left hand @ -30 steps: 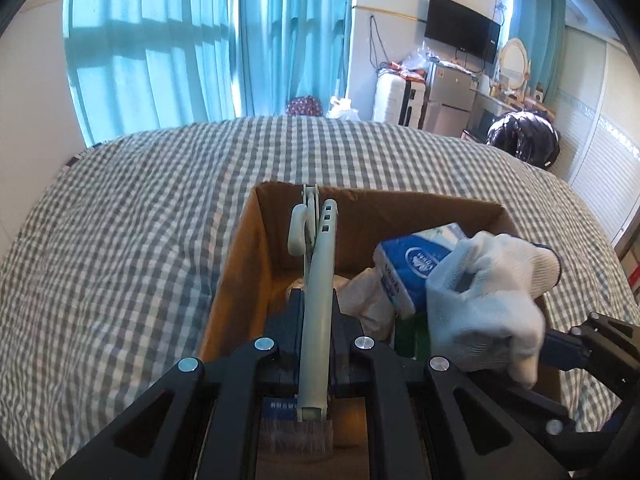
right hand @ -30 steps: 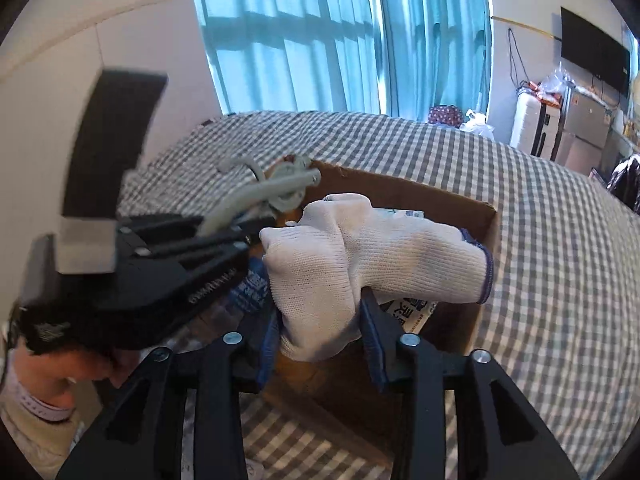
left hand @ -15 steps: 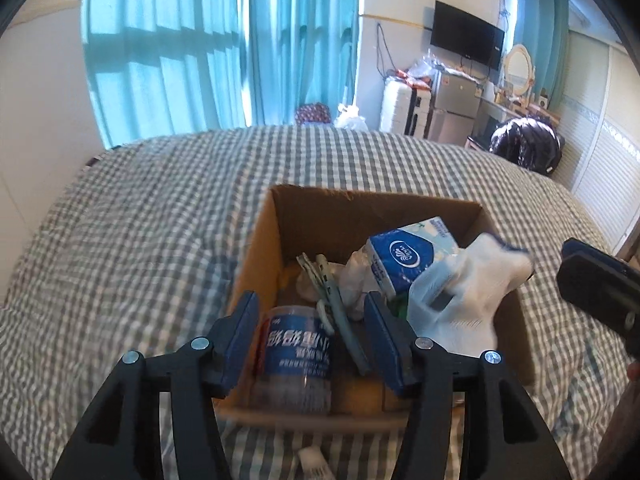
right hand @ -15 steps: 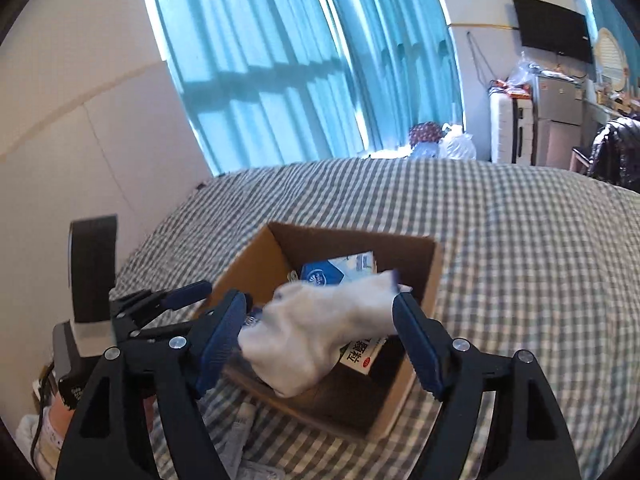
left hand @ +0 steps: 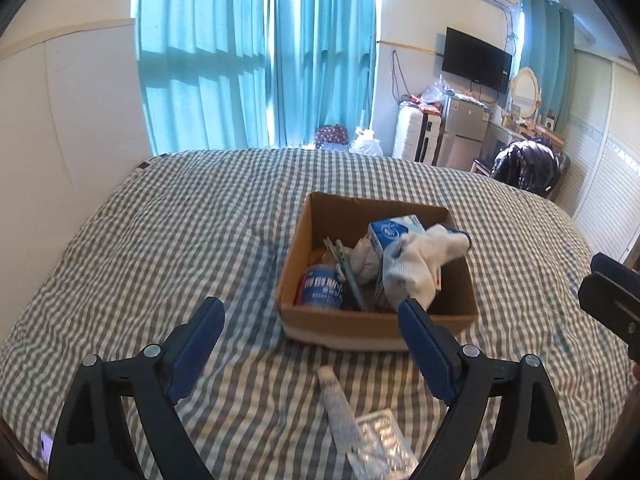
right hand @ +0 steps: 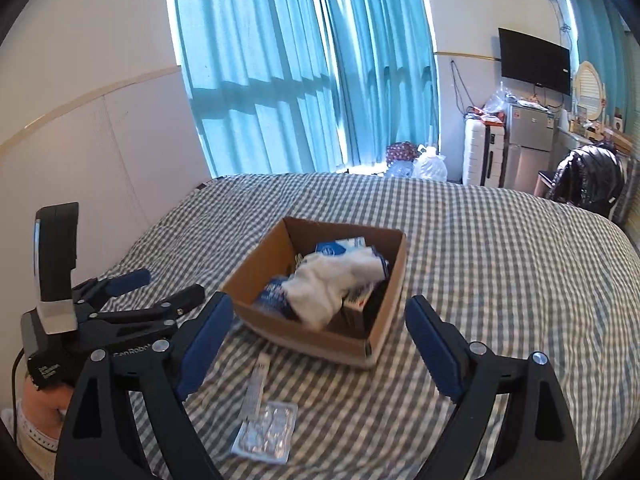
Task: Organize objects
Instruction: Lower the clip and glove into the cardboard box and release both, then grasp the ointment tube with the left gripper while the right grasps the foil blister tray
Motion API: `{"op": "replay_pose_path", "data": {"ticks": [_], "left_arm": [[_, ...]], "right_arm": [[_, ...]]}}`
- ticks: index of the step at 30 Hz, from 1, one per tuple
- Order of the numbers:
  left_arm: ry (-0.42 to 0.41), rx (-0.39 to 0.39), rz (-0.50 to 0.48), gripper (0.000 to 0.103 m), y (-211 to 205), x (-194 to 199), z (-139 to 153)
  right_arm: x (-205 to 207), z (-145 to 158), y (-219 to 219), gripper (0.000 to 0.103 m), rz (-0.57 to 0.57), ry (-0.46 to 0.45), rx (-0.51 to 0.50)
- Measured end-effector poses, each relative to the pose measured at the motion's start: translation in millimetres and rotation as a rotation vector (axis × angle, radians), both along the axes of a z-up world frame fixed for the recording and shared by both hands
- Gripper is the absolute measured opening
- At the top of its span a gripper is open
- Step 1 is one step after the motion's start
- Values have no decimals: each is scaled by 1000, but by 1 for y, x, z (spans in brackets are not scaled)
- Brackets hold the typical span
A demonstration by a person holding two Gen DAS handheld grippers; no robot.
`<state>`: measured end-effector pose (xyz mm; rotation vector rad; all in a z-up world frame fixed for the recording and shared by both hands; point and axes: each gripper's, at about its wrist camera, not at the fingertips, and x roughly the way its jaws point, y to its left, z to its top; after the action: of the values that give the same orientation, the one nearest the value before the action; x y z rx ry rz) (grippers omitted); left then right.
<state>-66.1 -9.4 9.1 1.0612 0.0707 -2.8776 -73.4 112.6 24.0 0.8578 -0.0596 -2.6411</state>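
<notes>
Cardboard box (left hand: pixel 378 322) sits on the checked bed (left hand: pixel 180 240) ahead of your left gripper (left hand: pixel 312 328) in the left wrist view. Your fingers (left hand: pixel 200 332) are spreading wider, with nothing between them. Inside the box lie a white glove (left hand: pixel 420 258) draped over the right side, a blue-and-white tissue pack (left hand: pixel 390 229) behind it, a blue-labelled bottle (left hand: pixel 323 286) at the near left and a pale green clip (left hand: pixel 346 268) slanting between them. Just in front of the box a white tube (left hand: pixel 338 396) and a clear blister pack (left hand: pixel 382 436) rest on the bed, touching each other.

From the right wrist view, your right gripper (right hand: pixel 318 328) is also opening, empty, with the box (right hand: pixel 320 336) beyond its fingers (right hand: pixel 206 338). The glove (right hand: pixel 332 280) lies on top of the contents; blur makes the rest hard to name. The tube (right hand: pixel 256 384) and blister pack (right hand: pixel 266 430) lie on the bed (right hand: pixel 500 260) near the box's front wall. Your left gripper (right hand: pixel 160 288) shows at the left, spread apart.
</notes>
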Motion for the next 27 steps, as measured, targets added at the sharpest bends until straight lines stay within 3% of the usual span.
{"op": "replay_pose_path", "data": {"ticks": [5, 11, 18, 24, 25, 26, 27], "left_arm": [[-10, -11, 27, 94, -2, 27, -24], [-74, -30, 37, 95, -1, 38, -81], [-156, -53, 37, 95, 3, 21, -138], [-199, 4, -32, 94, 17, 4, -161], [-207, 11, -42, 93, 20, 1, -166], [-215, 7, -56, 85, 24, -3, -172], [-224, -4, -67, 66, 27, -5, -177]], "right_arm": [[24, -22, -6, 91, -23, -37, 2], [26, -88, -18, 91, -68, -130, 21], [3, -163, -21, 91, -111, -251, 103], [-12, -190, -13, 91, -168, -310, 87], [-13, -191, -13, 91, -173, -312, 82], [-15, -192, -12, 91, -176, -311, 80], [-15, -192, -12, 91, -179, -310, 82]]}}
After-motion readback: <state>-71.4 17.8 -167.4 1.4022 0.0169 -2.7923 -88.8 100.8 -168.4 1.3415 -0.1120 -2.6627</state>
